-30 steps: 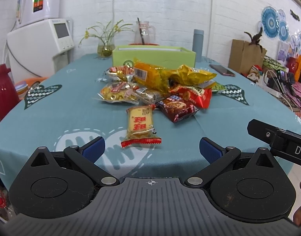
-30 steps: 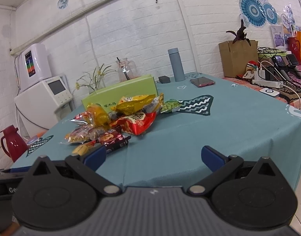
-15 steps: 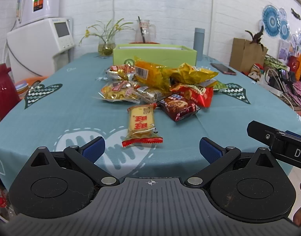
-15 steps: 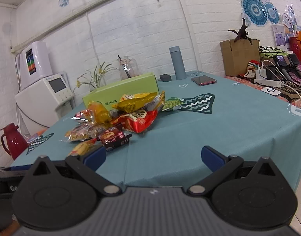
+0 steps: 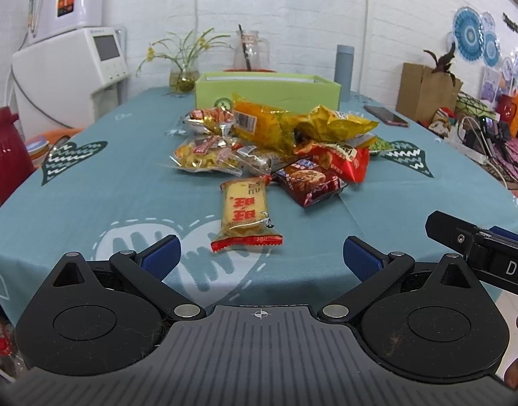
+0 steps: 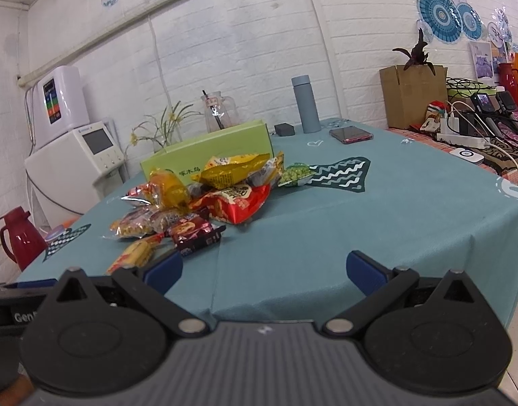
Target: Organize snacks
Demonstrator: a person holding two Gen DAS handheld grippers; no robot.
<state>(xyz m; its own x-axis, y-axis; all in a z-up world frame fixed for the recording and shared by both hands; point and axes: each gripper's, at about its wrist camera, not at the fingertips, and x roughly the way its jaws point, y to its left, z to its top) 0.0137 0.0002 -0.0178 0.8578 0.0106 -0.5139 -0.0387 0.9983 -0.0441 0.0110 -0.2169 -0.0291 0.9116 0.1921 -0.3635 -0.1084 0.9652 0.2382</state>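
A pile of snack packets (image 5: pixel 279 142) lies mid-table in front of an open green box (image 5: pixel 267 92). Nearest me is a yellow biscuit packet with red ends (image 5: pixel 246 213), then a dark red cookie packet (image 5: pixel 309 181) and a red packet (image 5: pixel 340 157). My left gripper (image 5: pixel 261 256) is open and empty, just short of the biscuit packet. My right gripper (image 6: pixel 264 270) is open and empty at the table's front edge, right of the pile (image 6: pixel 205 199). The green box (image 6: pixel 208 155) and a green pea packet (image 6: pixel 294 174) show in the right wrist view.
The teal tablecloth (image 5: pixel 90 186) covers the table. At the back stand a flower vase (image 5: pixel 181 79), a glass jug (image 5: pixel 250 52) and a grey flask (image 6: pixel 304 104). A phone (image 6: pixel 350 134) lies at the right. A red thermos (image 5: pixel 5 155) stands left of the table.
Both grippers have crept slightly forward and up toward the pile. Nothing on the table has moved.
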